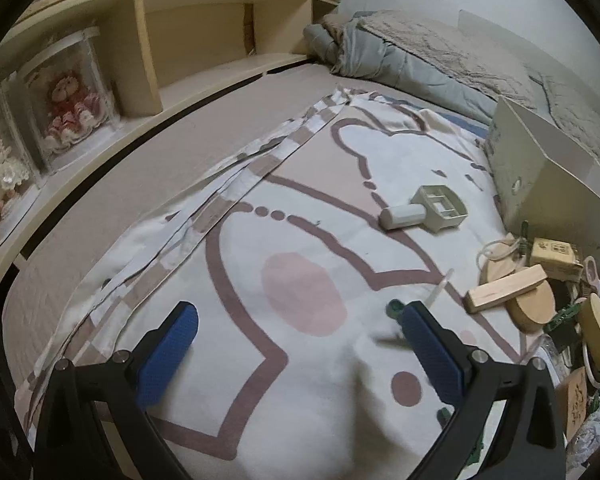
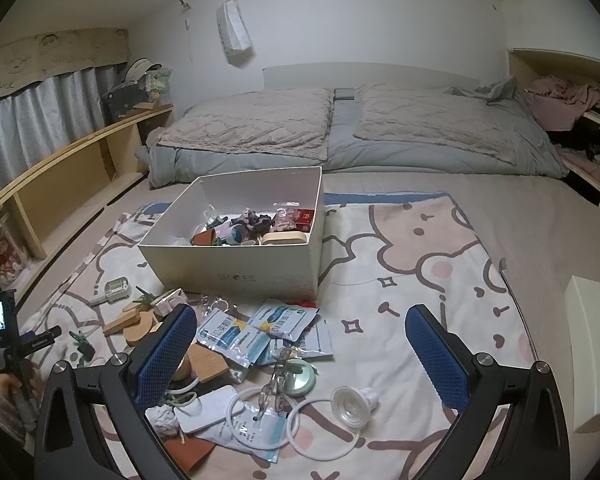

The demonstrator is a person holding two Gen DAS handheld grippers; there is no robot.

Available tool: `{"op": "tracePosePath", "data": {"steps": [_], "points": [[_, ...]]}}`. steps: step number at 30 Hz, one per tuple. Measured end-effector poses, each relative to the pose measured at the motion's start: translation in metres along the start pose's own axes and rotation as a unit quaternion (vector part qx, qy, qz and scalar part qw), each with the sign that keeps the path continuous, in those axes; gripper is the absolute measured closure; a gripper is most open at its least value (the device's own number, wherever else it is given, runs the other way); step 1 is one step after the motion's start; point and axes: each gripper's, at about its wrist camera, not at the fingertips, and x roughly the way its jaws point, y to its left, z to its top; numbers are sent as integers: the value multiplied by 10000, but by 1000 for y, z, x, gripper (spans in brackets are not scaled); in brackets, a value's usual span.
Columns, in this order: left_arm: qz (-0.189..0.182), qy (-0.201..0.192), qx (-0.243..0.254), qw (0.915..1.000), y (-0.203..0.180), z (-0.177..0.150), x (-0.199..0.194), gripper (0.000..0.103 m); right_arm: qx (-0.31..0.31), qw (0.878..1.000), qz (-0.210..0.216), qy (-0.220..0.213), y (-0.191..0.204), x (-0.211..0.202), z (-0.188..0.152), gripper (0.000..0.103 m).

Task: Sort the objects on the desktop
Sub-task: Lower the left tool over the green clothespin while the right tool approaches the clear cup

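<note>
My left gripper [image 1: 300,340] hangs open over the cartoon-print blanket [image 1: 300,200], with nothing between its blue pads. A small green piece [image 1: 394,308] lies just beyond the right pad. Further off rest a cream roller-like tool [image 1: 424,210] and wooden blocks [image 1: 504,286]. My right gripper [image 2: 300,344] is open too, above a scattered pile: blue packets [image 2: 260,328], glasses [image 2: 276,380], a green disc [image 2: 304,376], a clear plastic funnel [image 2: 352,402], white rings [image 2: 324,432] and a white flat case [image 2: 208,408]. The white shoe box [image 2: 236,272] beyond holds several items.
A wooden shelf [image 1: 220,68] with boxed dolls [image 1: 70,108] runs along the left. Grey bedding [image 2: 340,136] lies behind the box. A white lid [image 2: 592,360] sits at the right. At the far left of the right wrist view, a hand [image 2: 8,384] holds the left gripper's body [image 2: 2,316].
</note>
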Motion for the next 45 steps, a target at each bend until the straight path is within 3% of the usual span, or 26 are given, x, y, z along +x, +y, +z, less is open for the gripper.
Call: {"op": "tracePosePath", "data": {"steps": [5, 14, 24, 31, 40, 45], "points": [[-356, -97, 161, 9992, -12, 2, -5, 0, 32, 10000, 6, -3, -1, 1, -1, 0], [-78, 186, 722, 9972, -31, -8, 9, 0, 94, 9999, -28, 73, -4, 4, -4, 0], [-205, 352, 1351, 9900, -59, -21, 18, 0, 114, 9998, -21, 139, -6, 9, -5, 0], [-389, 327, 1450, 9881, -66, -21, 17, 1, 120, 9997, -35, 192, -9, 11, -7, 0], [-706, -322, 1681, 9827, -58, 3, -21, 1, 114, 9996, -146, 217, -21, 17, -14, 0], [-890, -713, 1476, 9824, -52, 21, -32, 0, 121, 9993, -201, 286, -31, 24, -20, 0]]}}
